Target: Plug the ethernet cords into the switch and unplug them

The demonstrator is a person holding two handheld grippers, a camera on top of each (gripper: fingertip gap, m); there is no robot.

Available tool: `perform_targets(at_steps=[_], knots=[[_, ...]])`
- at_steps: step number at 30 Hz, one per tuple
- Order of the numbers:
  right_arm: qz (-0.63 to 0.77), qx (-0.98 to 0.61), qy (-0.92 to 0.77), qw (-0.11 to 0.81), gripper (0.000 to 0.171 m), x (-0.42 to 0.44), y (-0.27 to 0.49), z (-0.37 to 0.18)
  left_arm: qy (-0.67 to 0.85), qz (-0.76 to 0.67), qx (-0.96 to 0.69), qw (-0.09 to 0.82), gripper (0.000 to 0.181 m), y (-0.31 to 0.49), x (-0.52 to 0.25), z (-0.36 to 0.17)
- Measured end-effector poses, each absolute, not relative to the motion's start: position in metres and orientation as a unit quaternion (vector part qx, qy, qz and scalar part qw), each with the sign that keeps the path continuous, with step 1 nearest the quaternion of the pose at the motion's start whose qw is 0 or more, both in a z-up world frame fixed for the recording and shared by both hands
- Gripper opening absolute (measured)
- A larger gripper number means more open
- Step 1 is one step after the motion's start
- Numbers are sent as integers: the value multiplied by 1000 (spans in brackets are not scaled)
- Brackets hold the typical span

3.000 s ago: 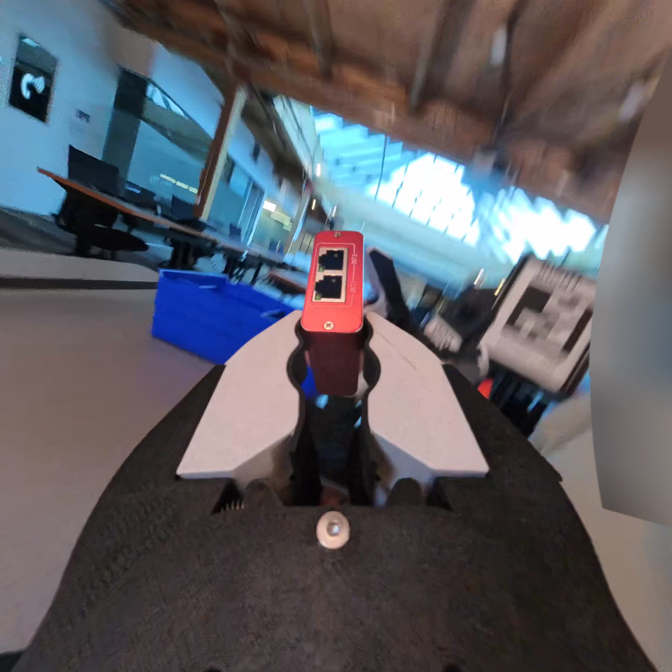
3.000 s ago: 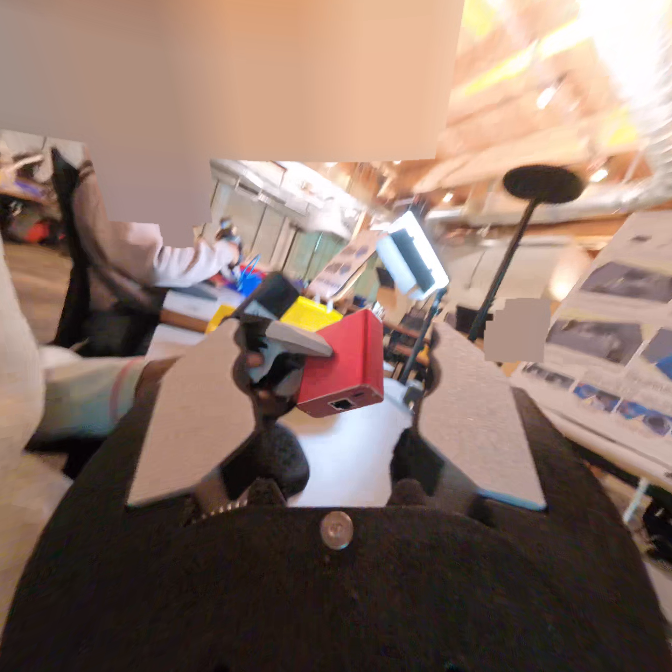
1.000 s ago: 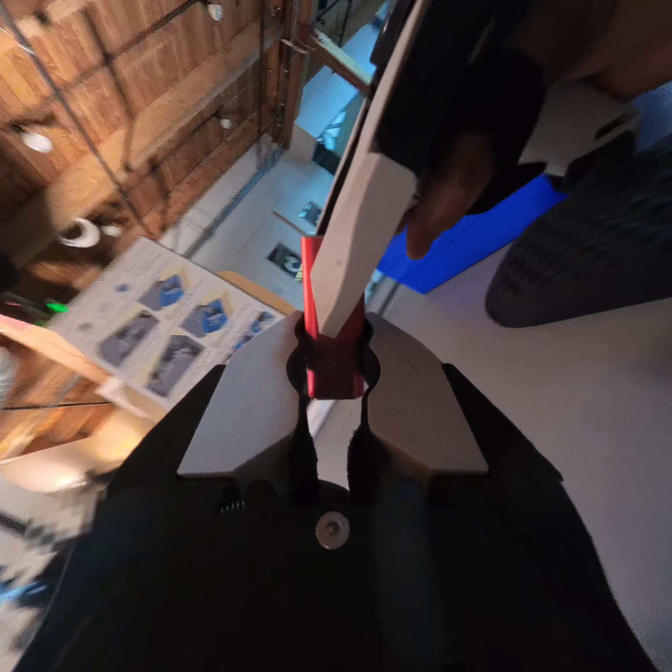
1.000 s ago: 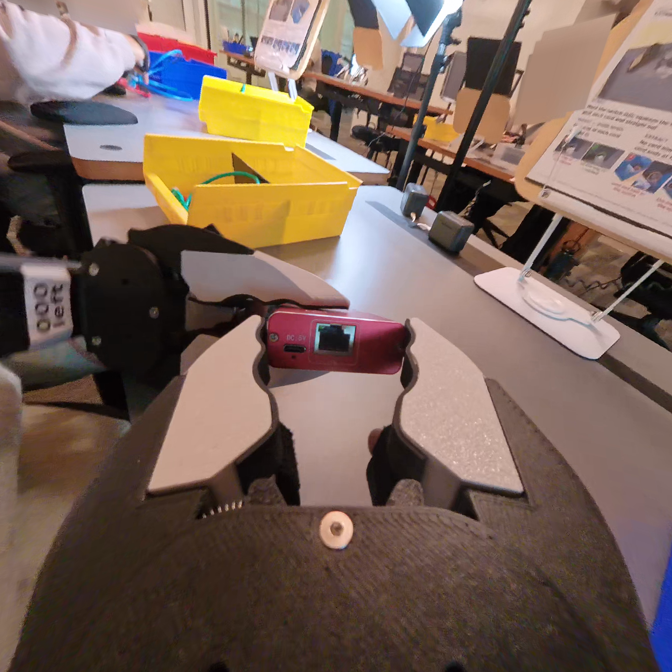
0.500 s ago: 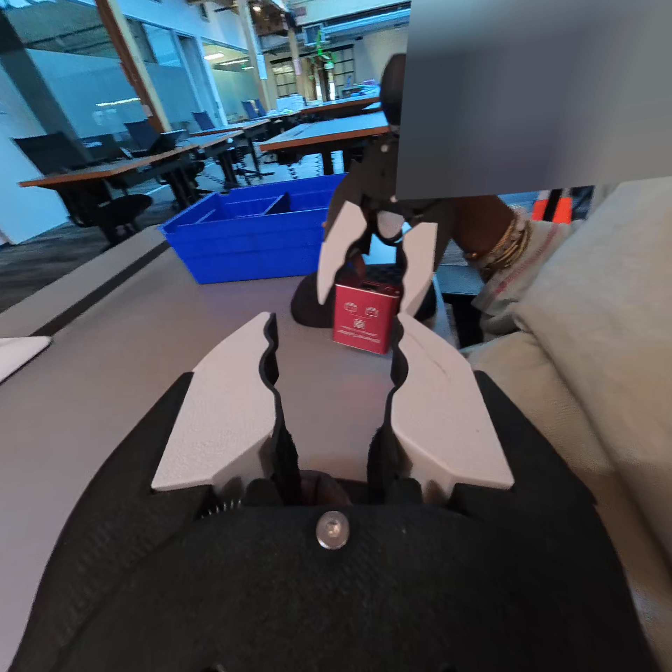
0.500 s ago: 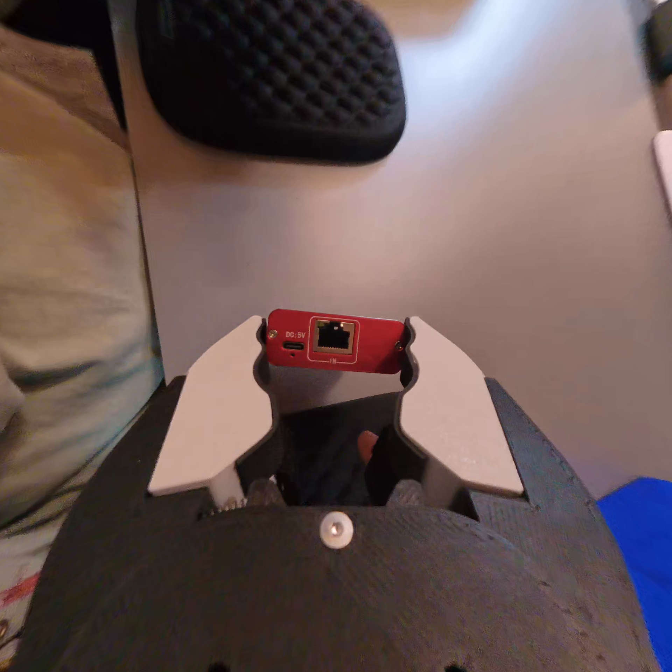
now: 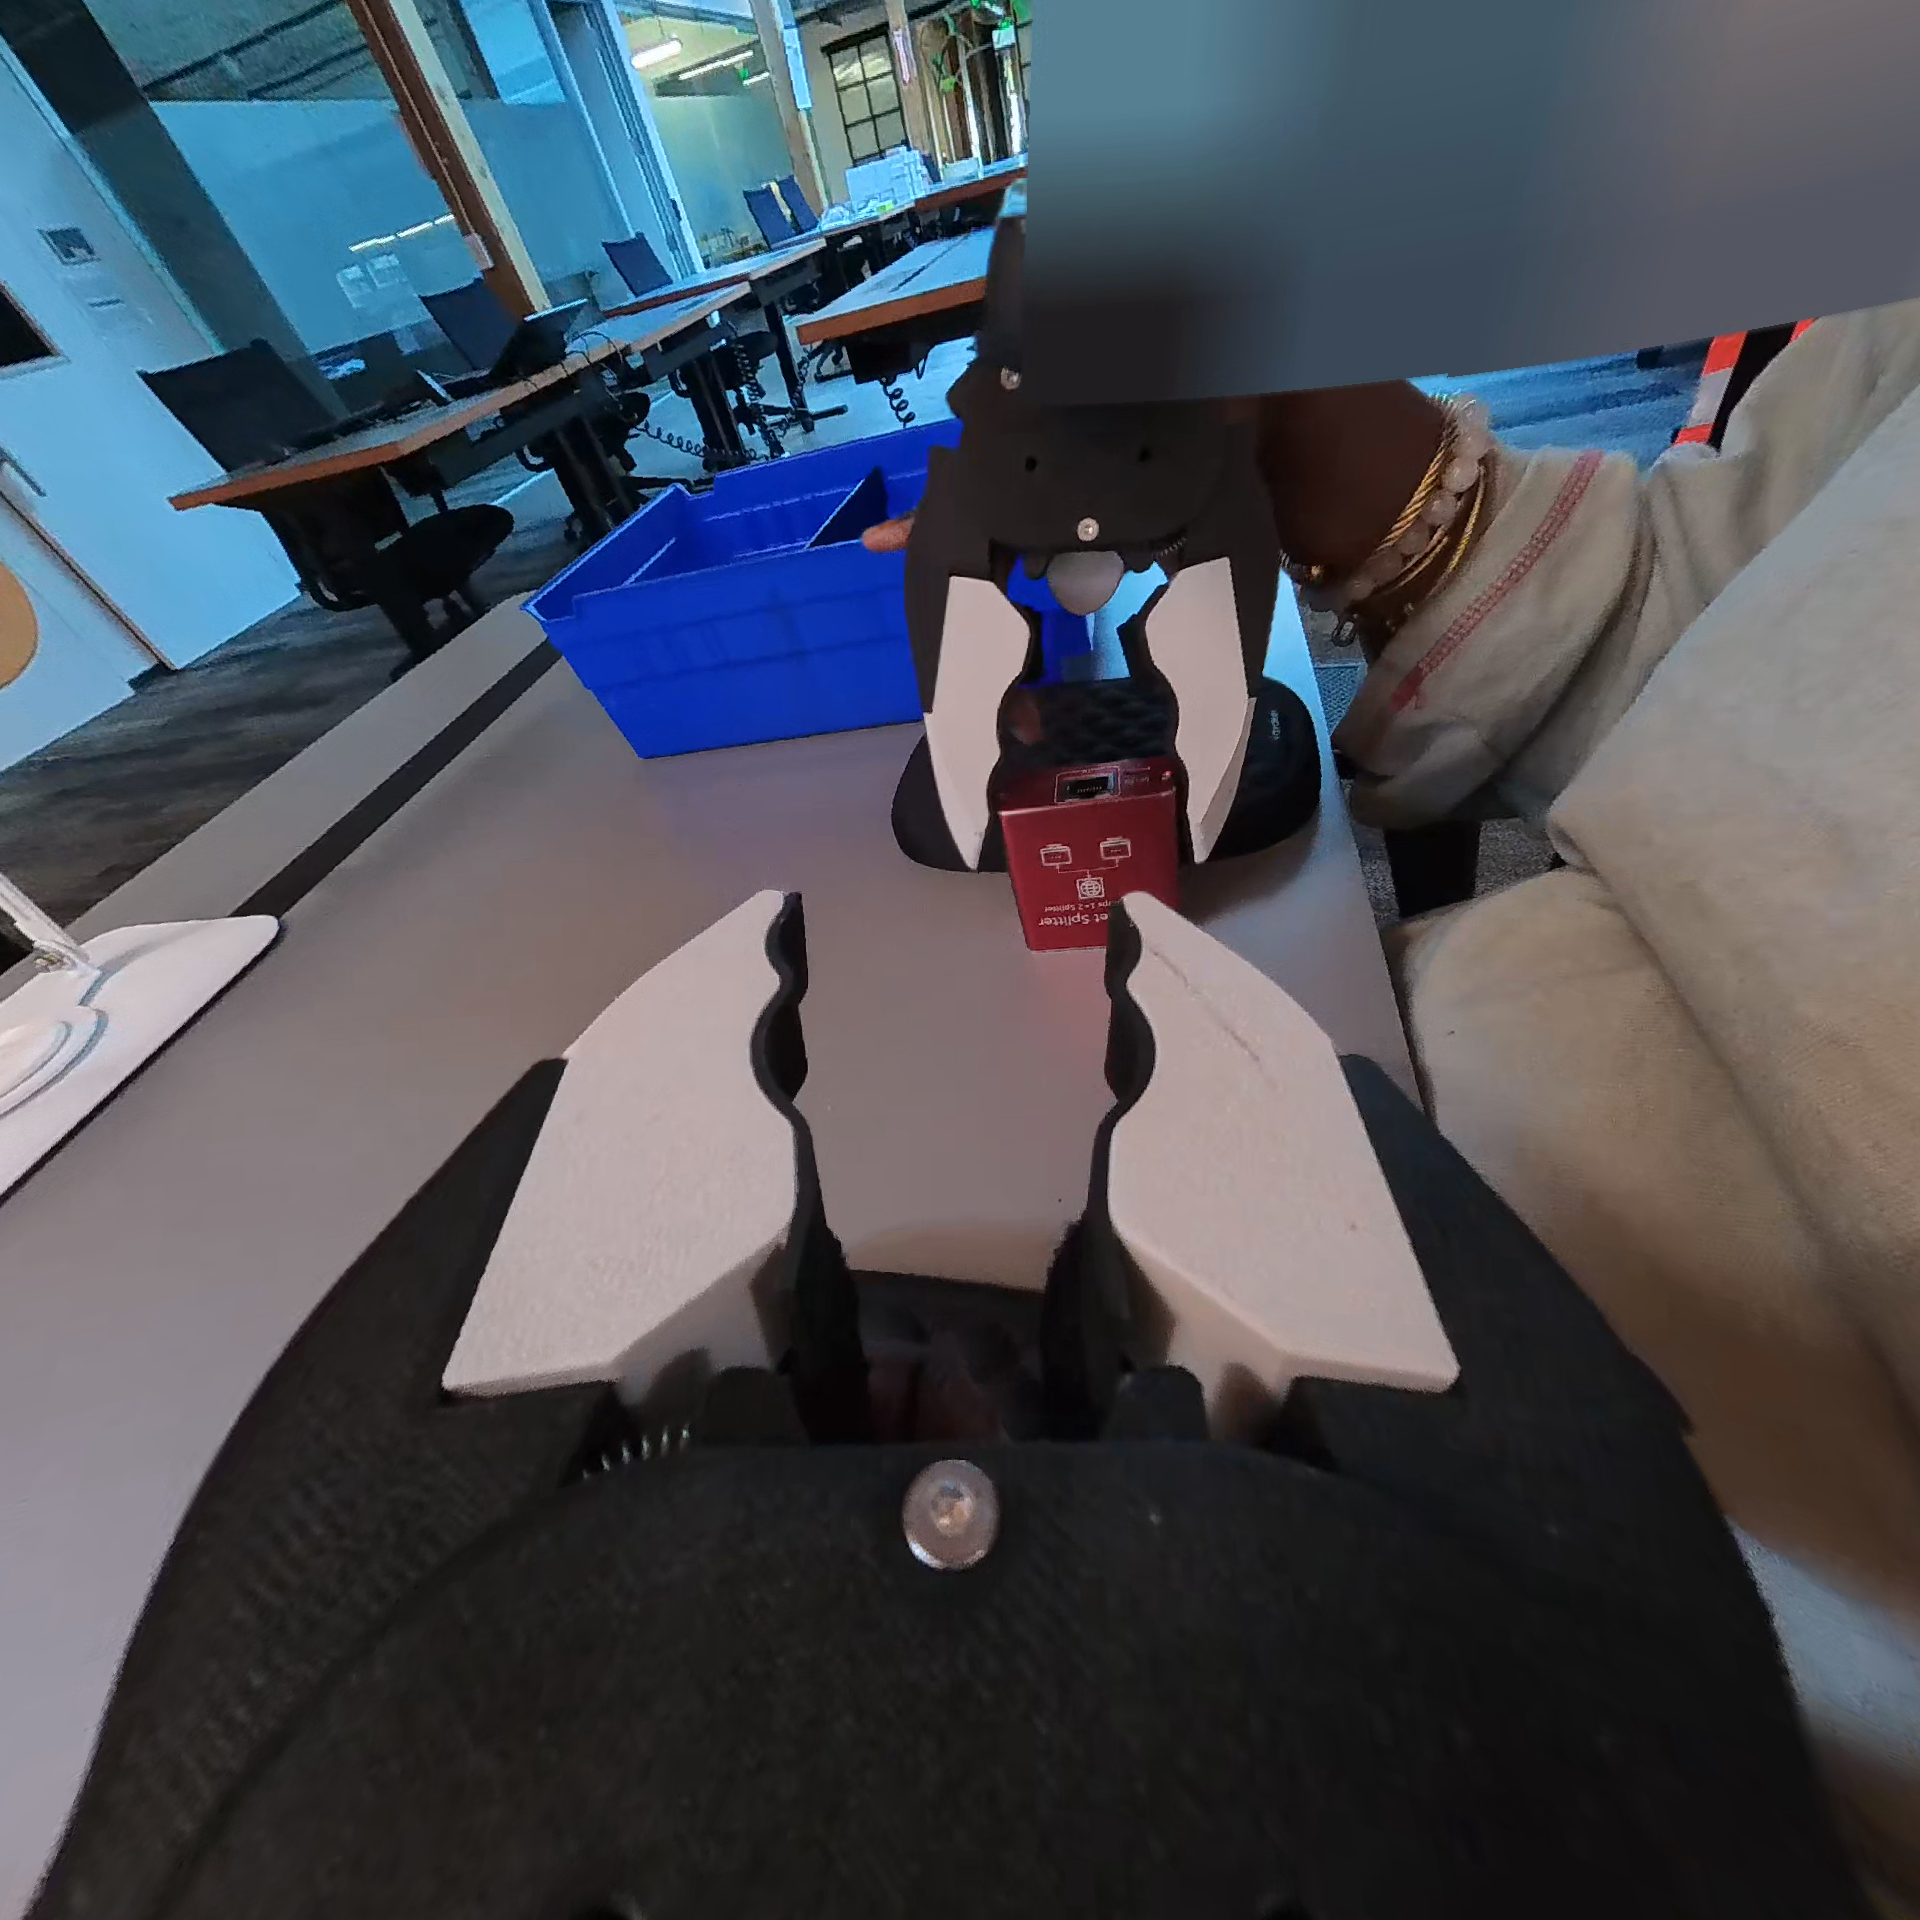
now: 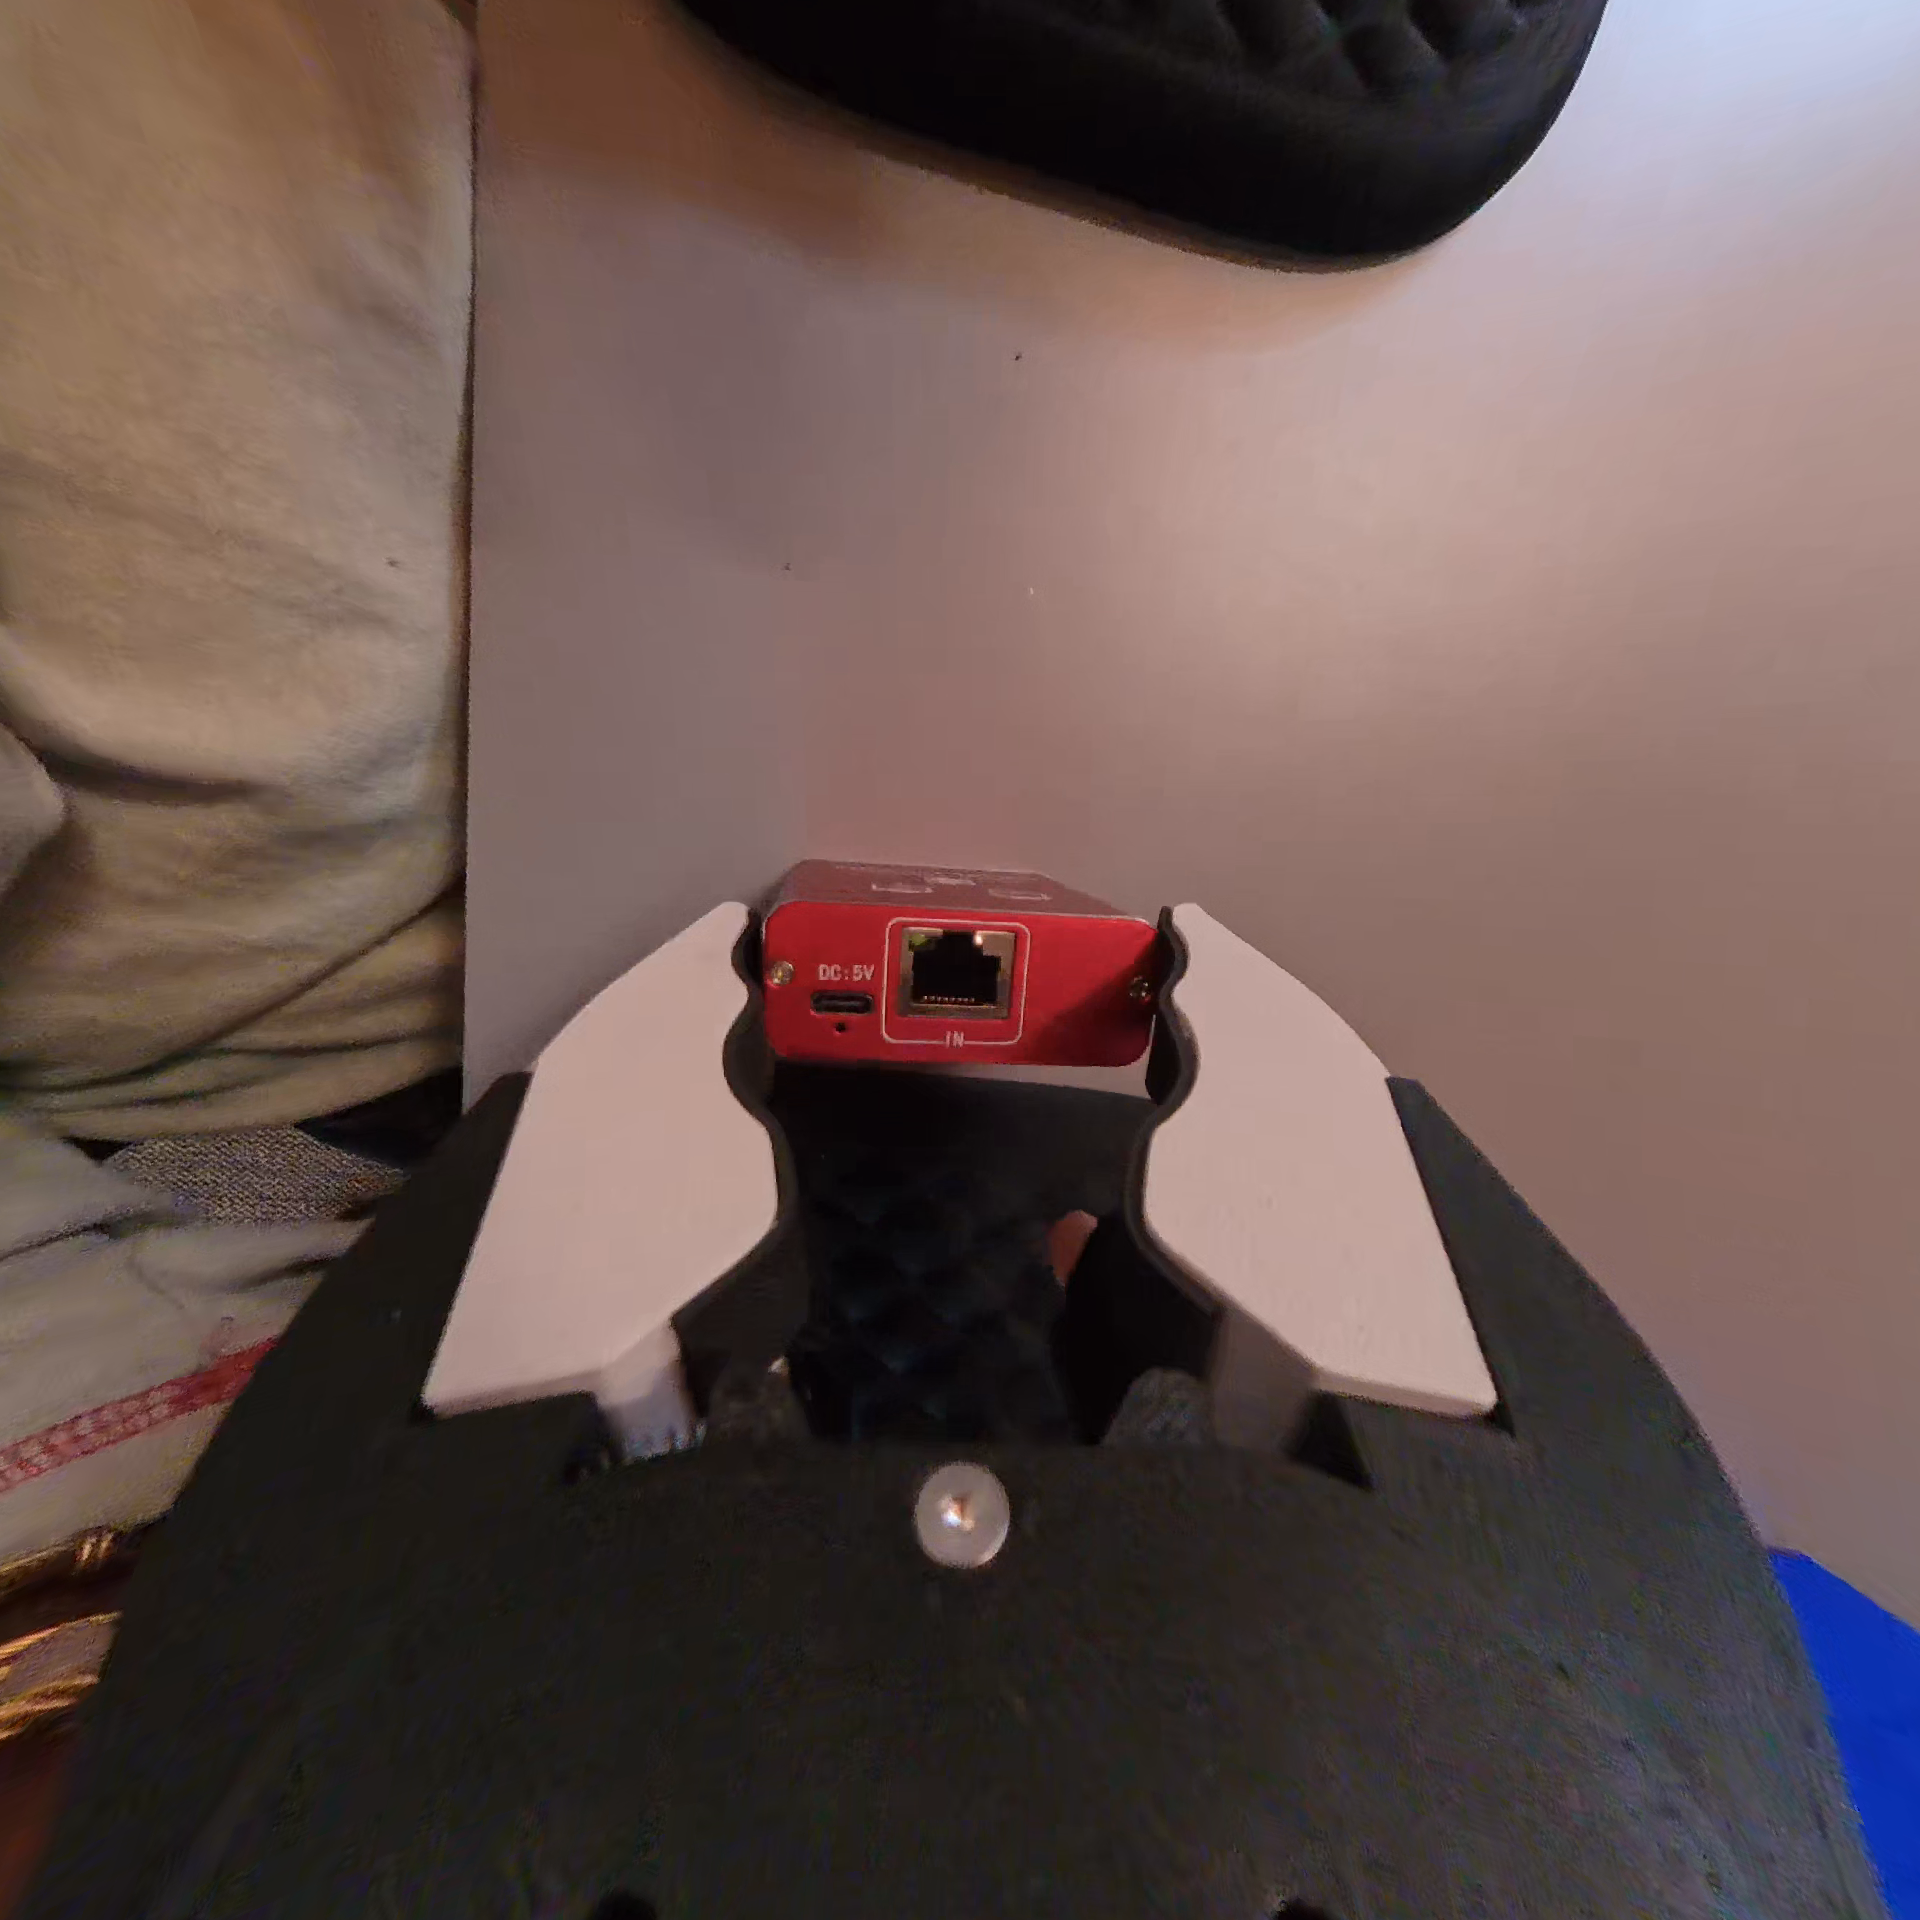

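Note:
The red switch [image 8: 956, 977] is a small metal box, gripped across its width by my right gripper [image 8: 956, 987]. Its end face with one ethernet port and a small power port faces the right wrist camera. In the left wrist view the switch [image 7: 1091, 883] stands on end, port up, under the downward-pointing right gripper [image 7: 1086, 831]. Its lower end is at or just above the grey table [image 7: 623, 935]. My left gripper [image 7: 951, 925] is open and empty, a short way in front of the switch. No ethernet cord is in view.
A blue bin [image 7: 748, 634] stands behind the switch, and a black textured pad [image 7: 1283, 769] lies beside it. The pad also shows in the right wrist view [image 8: 1143, 104]. A white stand base [image 7: 114, 997] is at the left. A person's light sleeve [image 7: 1662, 935] lines the table's right edge. There is about 15 centimetres between the tips of the two grippers.
My left gripper let go of the switch, opened and drew back. My right gripper kept its hold, turned to point down and brought the switch close to the table.

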State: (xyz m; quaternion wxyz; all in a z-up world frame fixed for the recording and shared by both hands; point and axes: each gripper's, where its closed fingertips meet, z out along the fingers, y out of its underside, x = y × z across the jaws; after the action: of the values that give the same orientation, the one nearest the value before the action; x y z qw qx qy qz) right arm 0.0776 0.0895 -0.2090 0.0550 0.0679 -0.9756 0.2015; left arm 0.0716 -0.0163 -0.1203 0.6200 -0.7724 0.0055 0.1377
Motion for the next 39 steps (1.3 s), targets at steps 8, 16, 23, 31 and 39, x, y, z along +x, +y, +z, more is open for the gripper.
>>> perform_targets(at_steps=[8,16,23,31,39], knots=[[370,15,-915,160,116,68,74,-170,8,106,-783,613,55,-13,82,-121],[709,-150,-622,296,93,21,109,-92,-17,157,-776,610,56,-34,82,-87],[737,-157,-585,299,82,18,116,-92,-336,436,-690,470,42,-226,7,-58],[734,-162,-588,298,78,15,116,-95,-508,351,-750,239,42,-326,-6,-176],[739,-172,-580,298,73,14,119,-94,-515,307,-766,230,8,-314,-15,-204]])
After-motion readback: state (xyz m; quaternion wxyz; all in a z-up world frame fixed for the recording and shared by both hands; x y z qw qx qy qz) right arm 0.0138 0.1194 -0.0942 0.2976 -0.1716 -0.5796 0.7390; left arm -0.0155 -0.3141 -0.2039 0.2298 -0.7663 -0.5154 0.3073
